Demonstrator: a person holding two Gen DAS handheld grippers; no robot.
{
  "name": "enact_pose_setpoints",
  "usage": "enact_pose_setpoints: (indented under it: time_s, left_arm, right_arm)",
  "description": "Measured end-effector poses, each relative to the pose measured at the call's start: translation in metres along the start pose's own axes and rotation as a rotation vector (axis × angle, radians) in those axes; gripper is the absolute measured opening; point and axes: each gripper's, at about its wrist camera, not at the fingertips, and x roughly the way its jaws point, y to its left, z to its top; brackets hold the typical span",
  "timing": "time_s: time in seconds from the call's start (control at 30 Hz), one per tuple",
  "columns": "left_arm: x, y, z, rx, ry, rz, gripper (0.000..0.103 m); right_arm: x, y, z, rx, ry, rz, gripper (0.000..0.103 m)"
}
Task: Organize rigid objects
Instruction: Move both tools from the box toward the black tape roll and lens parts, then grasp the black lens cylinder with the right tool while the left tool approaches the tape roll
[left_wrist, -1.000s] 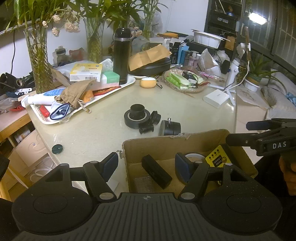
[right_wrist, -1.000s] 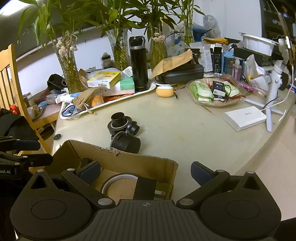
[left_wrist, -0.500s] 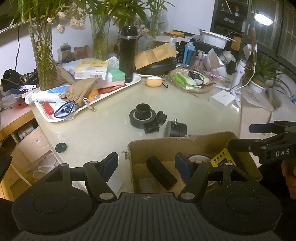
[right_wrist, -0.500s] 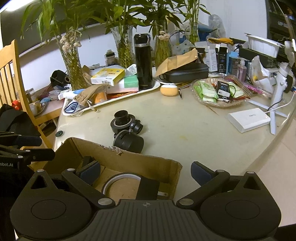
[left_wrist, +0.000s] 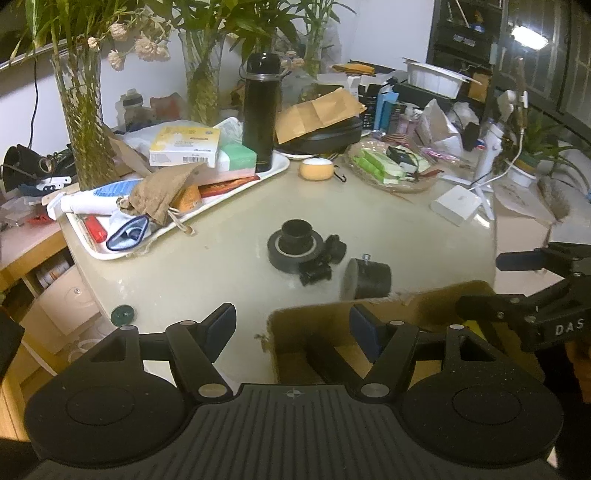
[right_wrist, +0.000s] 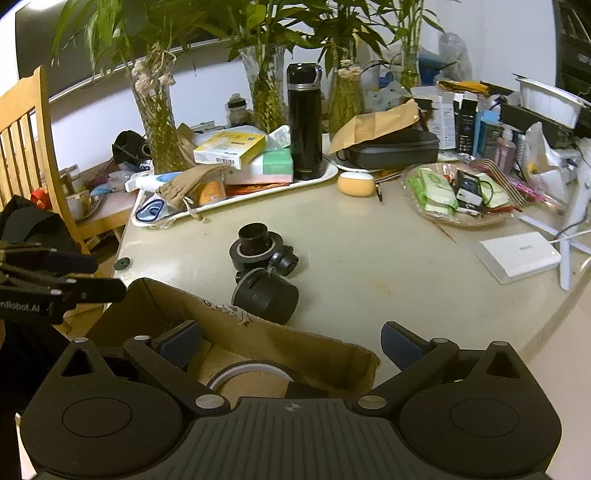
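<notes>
Left wrist view: left gripper (left_wrist: 293, 328) and right gripper (right_wrist: 290, 343) both wide apart, empty, over cardboard box (right_wrist: 295, 341); black cylinder (right_wrist: 266, 299) on table (right_wrist: 369, 258) at box's 12 o'clock.

The brown cardboard box (left_wrist: 373, 314) is motion-blurred in the left view, its contents mostly hidden behind the near gripper body. A white-rimmed ring (right_wrist: 249, 371) inside is half covered. Labels on far boxes are unreadable.

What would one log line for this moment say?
left gripper: open, empty | right gripper: open, empty | both over cardboard box | black caster wheel: on table
</notes>
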Motion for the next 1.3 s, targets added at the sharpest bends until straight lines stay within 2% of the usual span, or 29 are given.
enact_pose_setpoints:
  time_s: [0.67, 0.93, 1.07, 1.3]
  left_arm:
    - [0.038, 0.011, 0.021, 0.064, -0.010, 0.022, 0.067]
    - [0.040, 0.020, 0.021, 0.013, -0.007, 0.046, 0.067]
    - [0.039, 0.022, 0.020, 0.020, -0.021, 0.061, 0.067]
    - [0.041, 0.029, 0.021, -0.013, -0.015, 0.069, 0.067]
  right_arm:
    - [0.042, -0.005, 0.020, 0.044, 0.084, 0.048, 0.103]
    - [0.072, -0.005, 0.035, 0.121, 0.164, 0.097, 0.103]
    - [0.088, -0.003, 0.040, 0.142, 0.203, 0.117, 0.103]
    - [0.113, 0.006, 0.048, 0.154, 0.256, 0.100, 0.101]
